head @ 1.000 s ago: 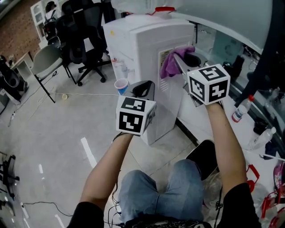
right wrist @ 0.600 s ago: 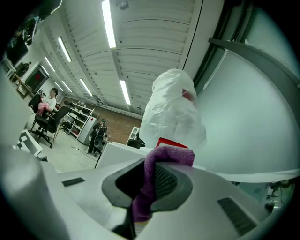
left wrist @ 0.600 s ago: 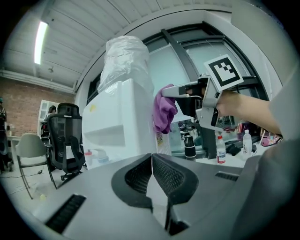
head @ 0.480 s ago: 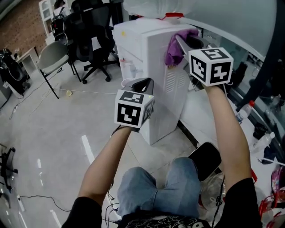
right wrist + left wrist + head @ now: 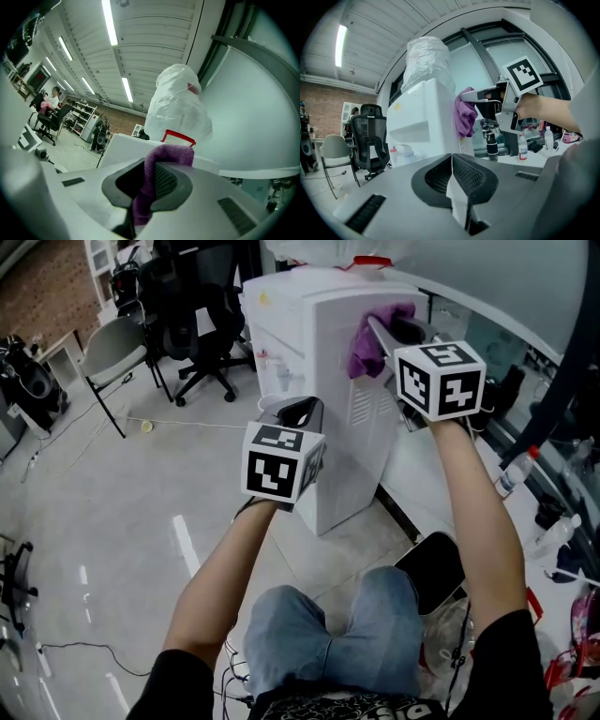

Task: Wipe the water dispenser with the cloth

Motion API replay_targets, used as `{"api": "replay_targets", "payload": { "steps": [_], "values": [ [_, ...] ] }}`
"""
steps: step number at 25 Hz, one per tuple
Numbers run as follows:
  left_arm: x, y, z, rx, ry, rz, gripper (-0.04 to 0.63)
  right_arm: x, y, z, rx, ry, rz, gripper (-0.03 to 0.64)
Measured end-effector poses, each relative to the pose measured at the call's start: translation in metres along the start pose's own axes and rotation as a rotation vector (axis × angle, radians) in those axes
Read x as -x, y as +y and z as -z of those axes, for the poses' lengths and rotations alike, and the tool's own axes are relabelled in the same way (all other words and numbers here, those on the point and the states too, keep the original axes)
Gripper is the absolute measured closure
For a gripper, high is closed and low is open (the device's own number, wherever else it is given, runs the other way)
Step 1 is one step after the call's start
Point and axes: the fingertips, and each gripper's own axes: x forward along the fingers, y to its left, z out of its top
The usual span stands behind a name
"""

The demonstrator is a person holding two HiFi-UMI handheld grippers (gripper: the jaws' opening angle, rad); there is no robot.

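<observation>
The white water dispenser (image 5: 319, 381) stands ahead of me, its bottle wrapped in clear plastic (image 5: 180, 110). My right gripper (image 5: 398, 331) is shut on a purple cloth (image 5: 373, 338), which hangs against the upper part of the dispenser's side panel, near the top edge. In the right gripper view the cloth (image 5: 154, 180) is pinched between the jaws with the dispenser's top (image 5: 140, 145) just beyond. My left gripper (image 5: 300, 413) hovers lower, in front of the dispenser's side, shut with nothing in it. The left gripper view shows the dispenser (image 5: 422, 122), the cloth (image 5: 465, 115) and the right gripper (image 5: 461, 96).
A paper cup (image 5: 270, 405) sits by the dispenser's taps. Office chairs (image 5: 202, 315) and a grey chair (image 5: 112, 352) stand on the tiled floor to the left. A counter with bottles (image 5: 516, 470) runs along the right. My knees are below.
The right gripper carried the cloth from the dispenser's mid side panel up towards its top edge. The left gripper stayed about where it was.
</observation>
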Motion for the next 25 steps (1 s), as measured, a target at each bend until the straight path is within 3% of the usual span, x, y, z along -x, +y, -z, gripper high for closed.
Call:
{"api": "replay_targets", "payload": {
  "steps": [25],
  "values": [
    [-0.008, -0.003, 0.109, 0.038, 0.100, -0.039, 0.568, 0.011, 0.043, 0.150, -0.048, 0.145, -0.044, 0.584]
  ]
}}
